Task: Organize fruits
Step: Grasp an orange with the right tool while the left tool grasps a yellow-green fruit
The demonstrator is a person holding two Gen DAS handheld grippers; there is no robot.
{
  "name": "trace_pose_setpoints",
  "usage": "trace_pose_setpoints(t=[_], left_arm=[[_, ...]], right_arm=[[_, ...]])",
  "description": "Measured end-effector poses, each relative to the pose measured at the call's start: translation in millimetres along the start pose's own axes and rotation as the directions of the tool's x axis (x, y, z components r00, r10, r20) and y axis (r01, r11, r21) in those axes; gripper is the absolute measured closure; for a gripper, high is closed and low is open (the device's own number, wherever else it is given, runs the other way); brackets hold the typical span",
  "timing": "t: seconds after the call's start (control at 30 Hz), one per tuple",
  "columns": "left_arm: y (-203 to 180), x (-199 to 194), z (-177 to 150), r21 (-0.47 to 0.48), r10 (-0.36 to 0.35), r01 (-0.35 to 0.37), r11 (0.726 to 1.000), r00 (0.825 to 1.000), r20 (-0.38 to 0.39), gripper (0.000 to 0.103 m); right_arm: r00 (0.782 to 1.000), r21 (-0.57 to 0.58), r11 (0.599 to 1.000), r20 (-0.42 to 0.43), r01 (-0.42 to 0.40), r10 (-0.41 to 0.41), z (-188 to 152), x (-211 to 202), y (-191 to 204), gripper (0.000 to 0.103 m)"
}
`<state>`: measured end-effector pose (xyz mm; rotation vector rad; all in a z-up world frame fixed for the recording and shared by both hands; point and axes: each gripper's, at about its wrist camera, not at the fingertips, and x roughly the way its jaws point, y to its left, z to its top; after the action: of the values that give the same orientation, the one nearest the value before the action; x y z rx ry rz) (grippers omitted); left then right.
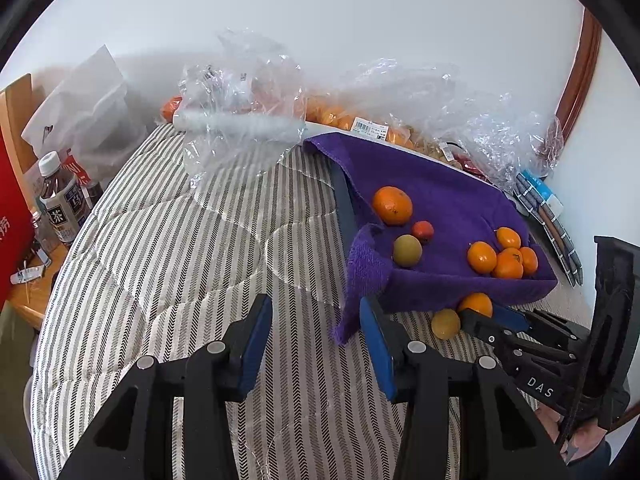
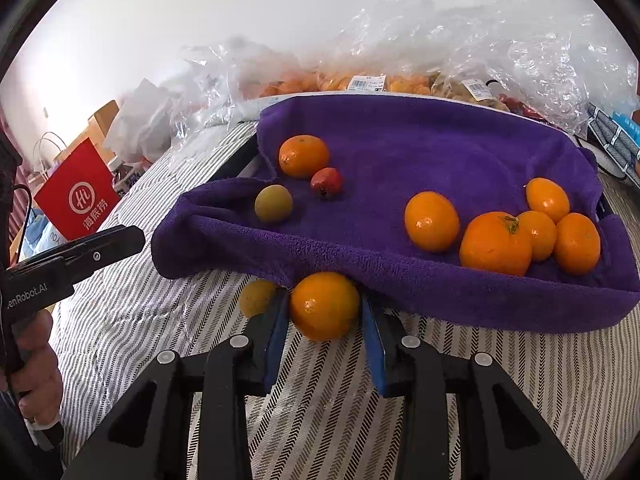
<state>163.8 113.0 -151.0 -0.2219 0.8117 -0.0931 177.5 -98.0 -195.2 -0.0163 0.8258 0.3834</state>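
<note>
A purple towel [image 1: 440,184] [image 2: 420,140] covers a tray on the striped bed. On it lie a large orange [image 2: 303,156], a small red fruit [image 2: 326,183], a green-yellow fruit [image 2: 273,203] and a cluster of several small oranges [image 2: 520,232] [image 1: 504,256]. My right gripper [image 2: 325,320] [image 1: 486,314] is shut on an orange [image 2: 324,306] [image 1: 476,304] at the towel's front edge, low over the bed. A yellow fruit [image 2: 256,298] [image 1: 445,323] lies beside it on the bed. My left gripper [image 1: 316,344] is open and empty over the bedcover, left of the towel.
Clear plastic bags [image 1: 248,92] [image 2: 460,52] with more oranges stand behind the towel by the wall. A side table at left holds a tea bottle [image 1: 60,200] and a red box [image 2: 80,196]. Folded cloths [image 1: 548,208] lie at right.
</note>
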Motion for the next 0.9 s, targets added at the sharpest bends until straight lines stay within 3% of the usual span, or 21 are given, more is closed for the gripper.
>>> trace_pose_setpoints(t=[0.27, 0.57, 0.9], left_arm=[[-10.9, 3.4, -4.5, 0.010, -0.041, 0.041, 0.999, 0.999, -0.021, 0.060], [-48.3, 13.2, -16.1, 0.059, -0.102, 0.106, 0.993, 0.992, -0.070, 0.060], [-91.2, 31.7, -25.3, 0.110, -0.142, 0.155, 0.982, 0.982, -0.121, 0.060]], right_arm=[[0.998, -0.018, 1.000, 0.055, 0.022, -0.021, -8.0, -29.2, -4.8, 0.068], [0.990, 0.062, 0.994, 0.100, 0.092, -0.098, -28.3, -73.3, -44.7, 0.068], [0.982, 0.105, 0.985, 0.114, 0.138, -0.150, -45.6, -91.8, -77.7, 0.068]])
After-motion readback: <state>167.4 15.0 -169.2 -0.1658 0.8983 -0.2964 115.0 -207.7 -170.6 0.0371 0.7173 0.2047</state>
